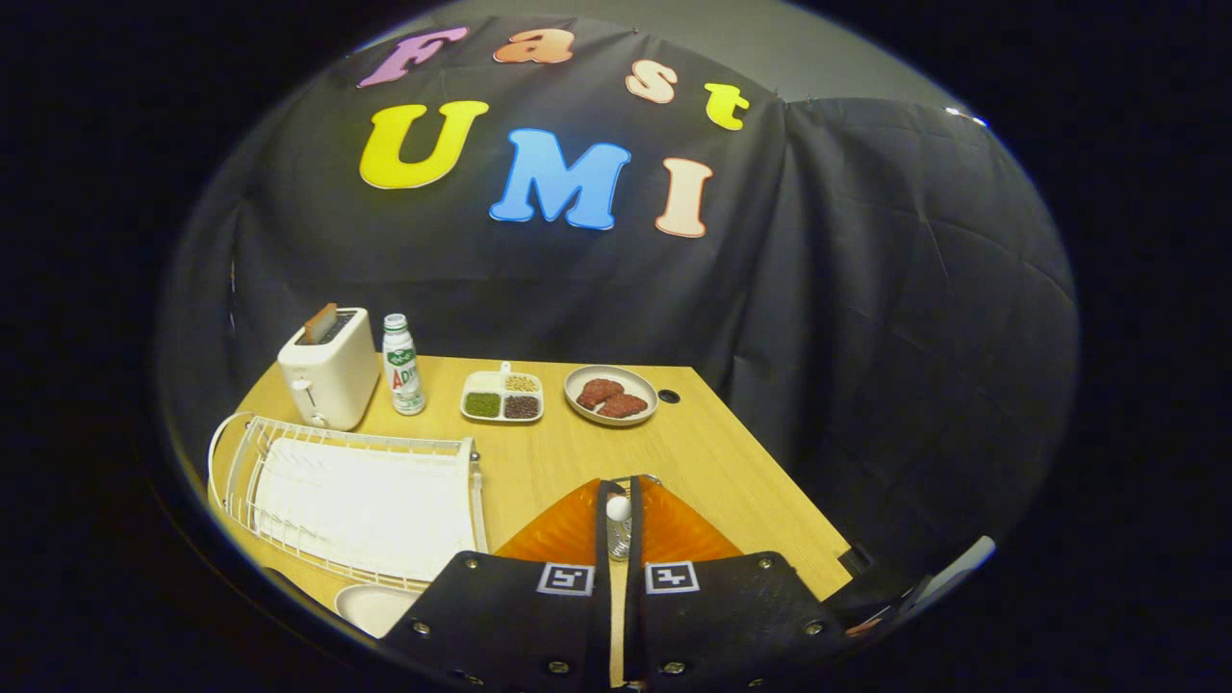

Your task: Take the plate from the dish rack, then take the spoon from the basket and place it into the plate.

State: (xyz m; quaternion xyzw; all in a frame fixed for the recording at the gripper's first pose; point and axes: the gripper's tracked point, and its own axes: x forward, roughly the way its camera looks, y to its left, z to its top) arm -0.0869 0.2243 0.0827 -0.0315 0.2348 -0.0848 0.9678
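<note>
The claw (pixel 618 525) pinches the spoon (pixel 618 529) between its nearly closed fingers, above the bench (pixel 597 452). The plate (pixel 373 606) lies low beside it, in front of the dish rack (pixel 356 491). A thin handle may slip and miss the plate.

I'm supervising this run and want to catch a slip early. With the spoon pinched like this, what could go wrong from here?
1. The gripper is shut on the spoon at a narrow part near its tips, so the spoon may pivot or slip out while being carried.
2. The plate sits low beside the dish rack, partly hidden behind the fingers, so the drop could miss it.
3. The swing toward the plate could clip the rack's wire rim.
</note>
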